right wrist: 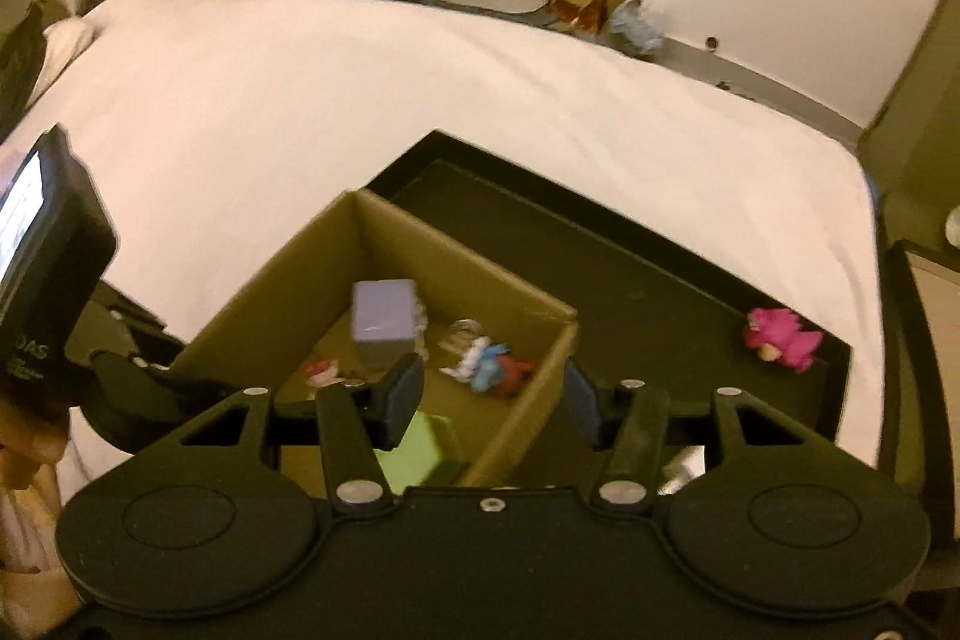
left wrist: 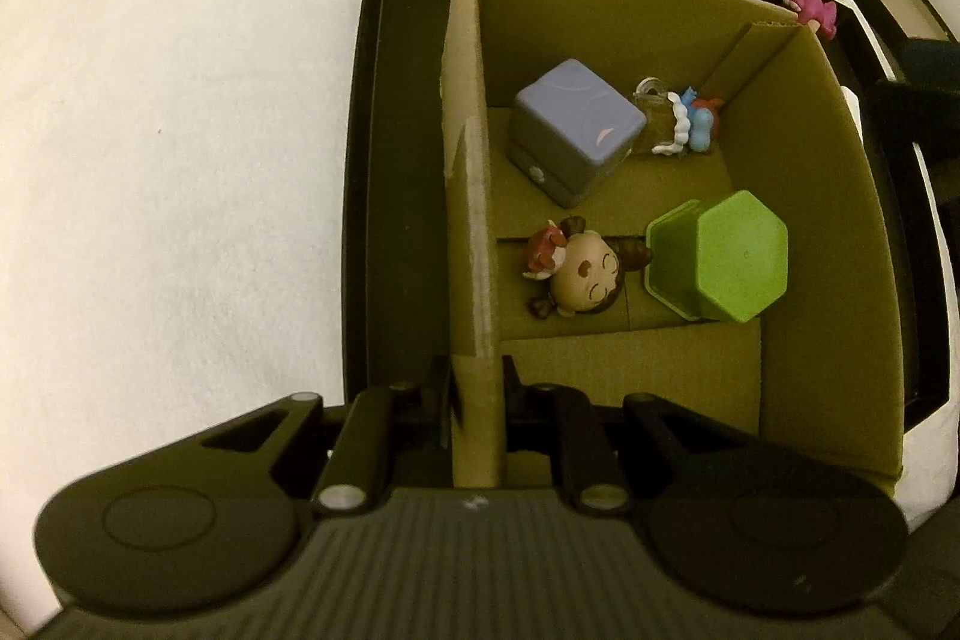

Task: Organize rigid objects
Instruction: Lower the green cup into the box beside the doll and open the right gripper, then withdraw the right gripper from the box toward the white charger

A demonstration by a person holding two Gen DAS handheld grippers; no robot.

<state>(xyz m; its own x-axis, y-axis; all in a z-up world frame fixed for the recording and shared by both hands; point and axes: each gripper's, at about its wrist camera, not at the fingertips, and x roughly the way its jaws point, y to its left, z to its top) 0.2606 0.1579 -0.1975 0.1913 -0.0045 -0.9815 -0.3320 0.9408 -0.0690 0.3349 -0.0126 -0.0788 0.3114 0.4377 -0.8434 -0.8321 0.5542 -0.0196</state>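
Cardboard box [left wrist: 804, 220] sits in black tray [left wrist: 360, 196] on white bed [left wrist: 180, 130]. Four toys already boxed: purple cube [left wrist: 573, 127], green hexagonal pot [left wrist: 720, 259] tipped on its side, brown-haired doll figure [left wrist: 579, 274], small blue-and-white figure [left wrist: 690, 121]. Left to do, apparently: pink figure [right wrist: 780, 337], alone in tray corner. Left gripper [left wrist: 477, 400] pinches box wall, narrow. Right gripper [right wrist: 492, 394] half-open, empty, above box.
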